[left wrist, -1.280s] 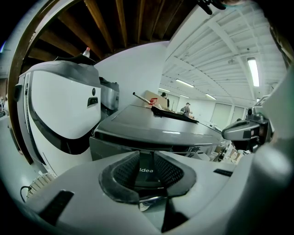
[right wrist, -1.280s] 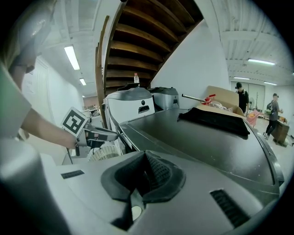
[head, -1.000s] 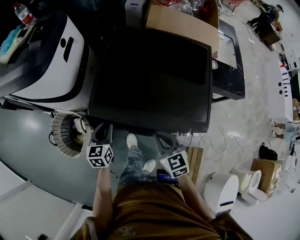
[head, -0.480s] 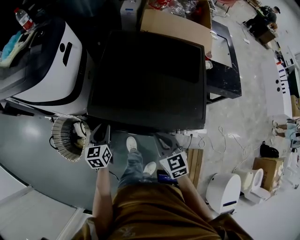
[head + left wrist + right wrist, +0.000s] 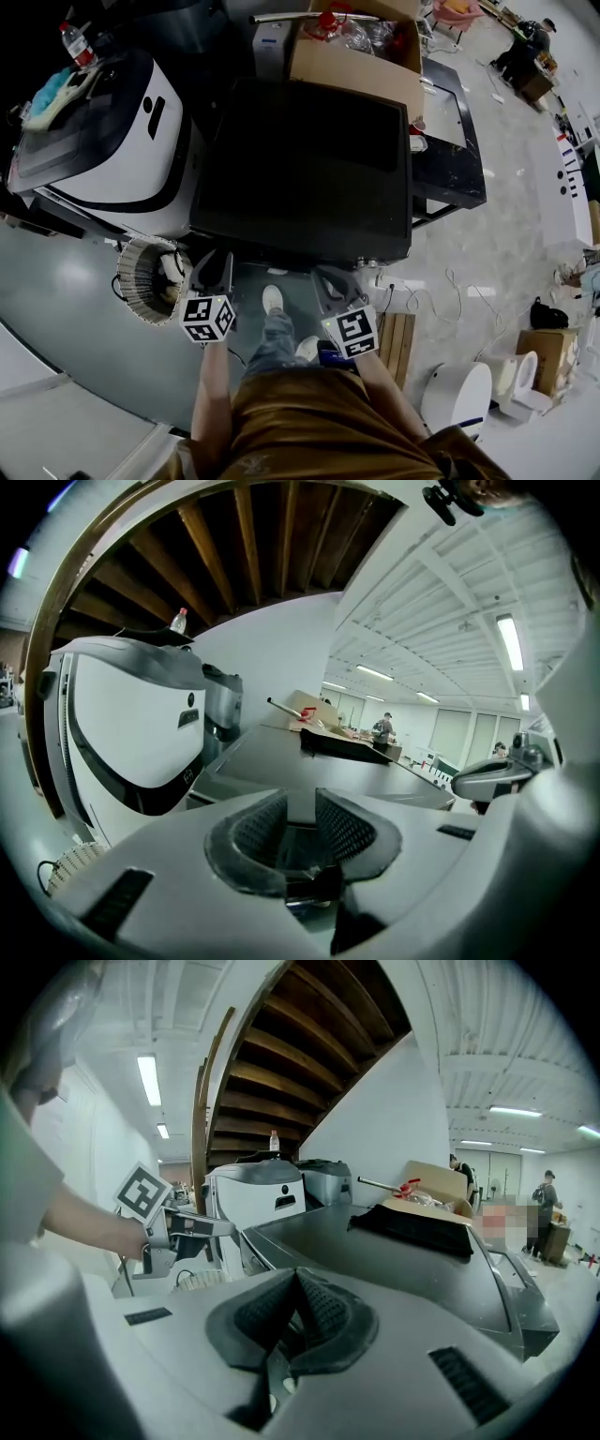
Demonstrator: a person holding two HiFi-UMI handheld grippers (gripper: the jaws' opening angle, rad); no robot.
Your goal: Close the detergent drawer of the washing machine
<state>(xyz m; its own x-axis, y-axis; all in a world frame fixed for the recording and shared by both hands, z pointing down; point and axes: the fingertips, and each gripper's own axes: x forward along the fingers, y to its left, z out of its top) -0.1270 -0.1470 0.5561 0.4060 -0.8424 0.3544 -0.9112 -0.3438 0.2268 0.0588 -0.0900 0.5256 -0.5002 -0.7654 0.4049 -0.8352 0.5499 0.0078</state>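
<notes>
The washing machine (image 5: 305,169) is a dark, flat-topped box seen from above in the head view. Its front face and the detergent drawer are hidden under the top's near edge. My left gripper (image 5: 213,274) hovers at the machine's front left corner, its jaws a little apart with nothing between them. My right gripper (image 5: 330,283) hangs at the front edge right of centre, pads pressed together and empty. In the left gripper view the left gripper (image 5: 300,803) points over the machine's grey top (image 5: 319,766). In the right gripper view the right gripper (image 5: 298,1283) faces the same top (image 5: 394,1260).
A white machine (image 5: 112,141) stands to the left, with a round woven basket (image 5: 145,279) at its foot. A cardboard box (image 5: 361,52) sits behind, a black side table (image 5: 450,141) to the right. A wooden pallet (image 5: 394,333) and a white drum (image 5: 457,394) lie on the floor.
The head view has shifted slightly. Both grippers stay at the machine's front edge, the left one a touch further right and lower.
</notes>
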